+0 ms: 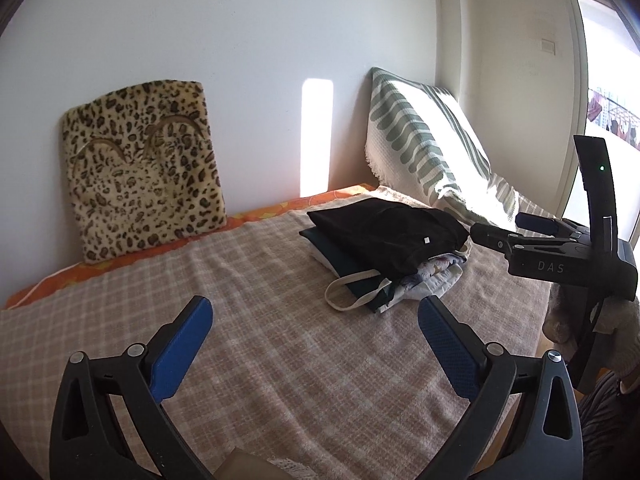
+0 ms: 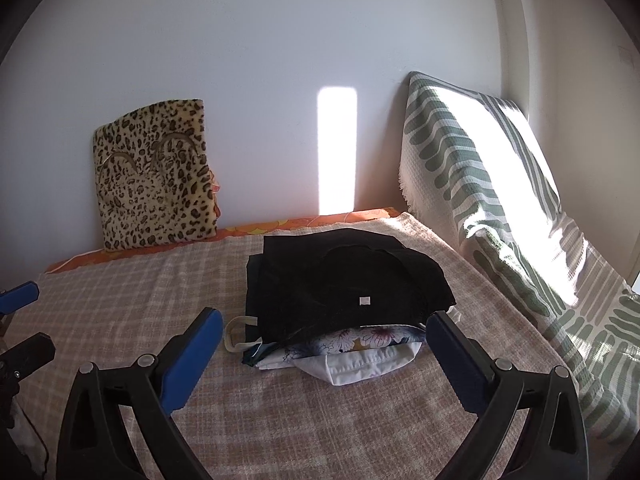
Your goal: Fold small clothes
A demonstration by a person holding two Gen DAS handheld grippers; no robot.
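Observation:
A stack of folded clothes lies on the checked blanket [image 1: 248, 288]. A black garment [image 1: 392, 236] is on top, with dark green, floral and white pieces under it. In the right wrist view the black garment [image 2: 344, 280] covers a floral piece [image 2: 368, 340] and a white piece [image 2: 360, 364]. My left gripper [image 1: 314, 320] is open and empty above the blanket, left of the stack. My right gripper [image 2: 324, 336] is open and empty, just in front of the stack; it also shows in the left wrist view [image 1: 508, 230], right of the stack.
A leopard-print cushion [image 1: 140, 168] leans on the wall at the back left. A green-and-white striped pillow [image 1: 424, 148] leans at the back right, in sunlight. An orange sheet [image 1: 280, 208] shows along the wall. A window is at the far right.

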